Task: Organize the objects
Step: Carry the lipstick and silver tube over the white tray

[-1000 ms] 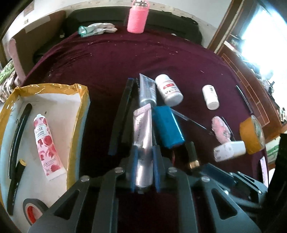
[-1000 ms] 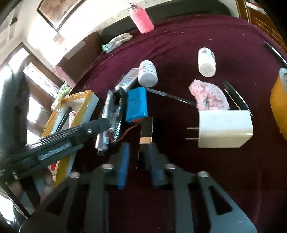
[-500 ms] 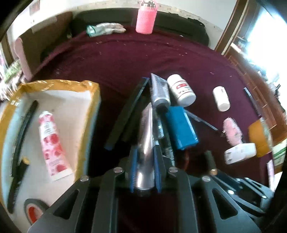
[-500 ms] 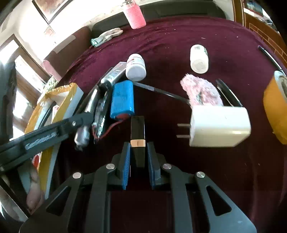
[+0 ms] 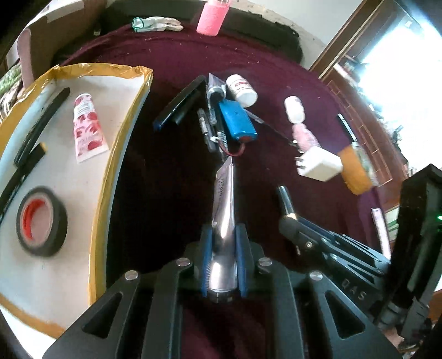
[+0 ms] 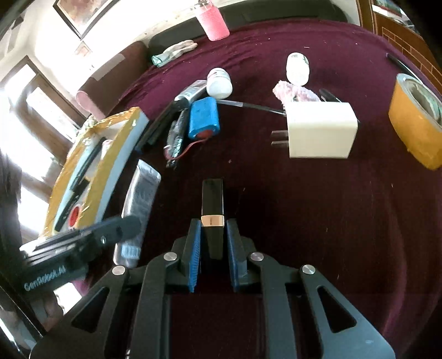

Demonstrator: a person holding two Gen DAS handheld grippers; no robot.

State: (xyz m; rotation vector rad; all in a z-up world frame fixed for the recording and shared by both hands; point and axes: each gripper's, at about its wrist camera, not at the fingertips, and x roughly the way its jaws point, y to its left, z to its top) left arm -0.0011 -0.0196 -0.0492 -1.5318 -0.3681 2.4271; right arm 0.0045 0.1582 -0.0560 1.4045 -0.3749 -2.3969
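Observation:
My left gripper [image 5: 223,234] is shut on a silver cream tube [image 5: 224,204], held up off the maroon cloth with its crimped end pointing away from me. The same silver tube [image 6: 141,198] and left gripper show at the left of the right wrist view. My right gripper [image 6: 212,225] is shut on a black lipstick with a gold band [image 6: 212,210]; that lipstick [image 5: 284,200] also shows in the left wrist view. The yellow-edged tray [image 5: 121,154] lies to the left, holding a pink rose tube [image 5: 87,127], a black tape roll [image 5: 41,221] and black sticks.
On the cloth lie a blue battery pack [image 5: 237,123], a white jar [image 5: 241,89], a small white bottle [image 5: 294,109], a pink puff [image 5: 305,135], a white charger plug [image 6: 320,134], a yellow tape roll [image 6: 414,121], pens and a dark case [image 5: 179,102]. A pink bottle [image 6: 212,20] stands at the far edge.
My left gripper lifted the silver tube out of the pile and drew it back toward me and the tray. My right gripper closed on the black lipstick and pulled it nearer.

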